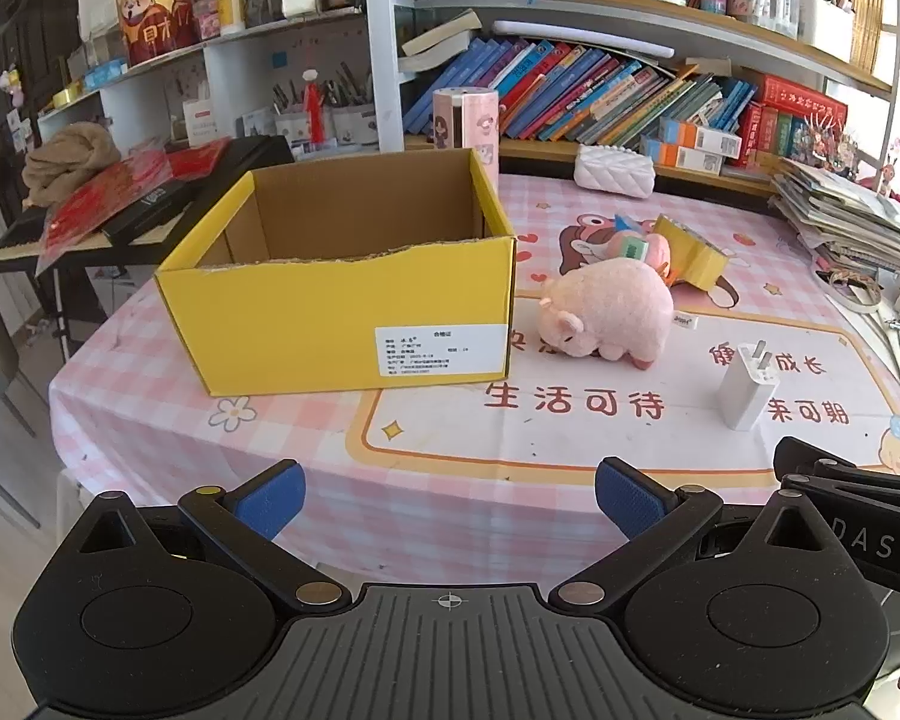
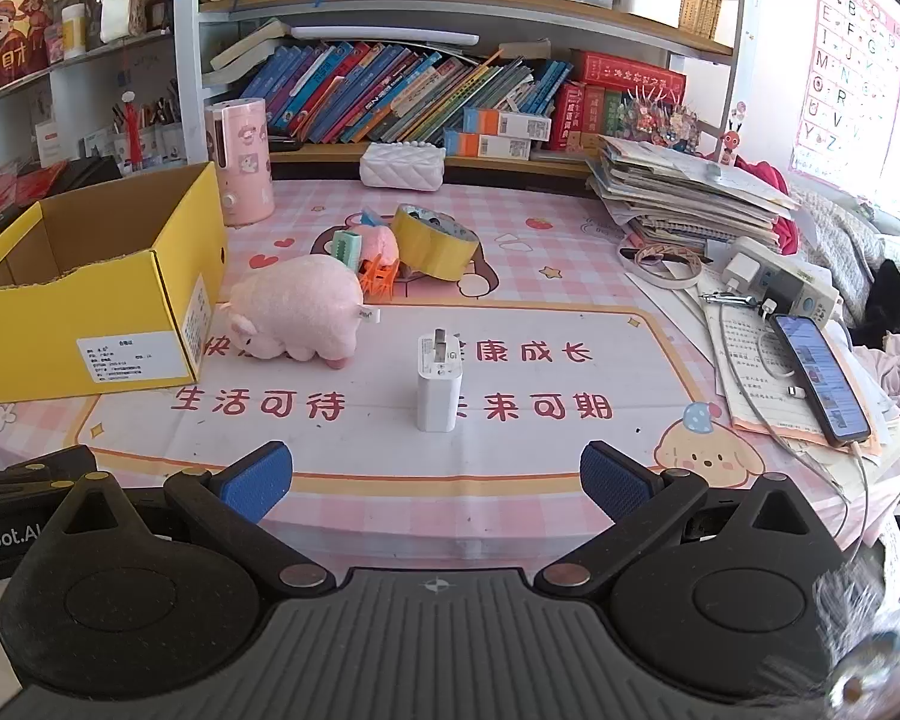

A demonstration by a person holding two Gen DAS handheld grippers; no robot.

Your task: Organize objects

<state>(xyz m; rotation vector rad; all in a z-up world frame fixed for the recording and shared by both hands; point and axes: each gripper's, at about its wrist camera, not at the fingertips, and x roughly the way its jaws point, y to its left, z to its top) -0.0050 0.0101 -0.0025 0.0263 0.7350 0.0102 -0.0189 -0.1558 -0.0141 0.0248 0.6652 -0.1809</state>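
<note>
While I'm hovering both grippers wide open and empty, the white charger [image 2: 439, 382] is standing upright at 12 o'clock from my right gripper [image 2: 437, 483], so that hand's nearer; from my left gripper [image 1: 450, 501] it's sitting around 2 o'clock, yellow box [image 1: 354, 300] at 11.

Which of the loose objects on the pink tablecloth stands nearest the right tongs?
The white plug-in charger block, standing upright straight ahead of them; the pink plush pig and yellow tape roll lie farther back.
</note>
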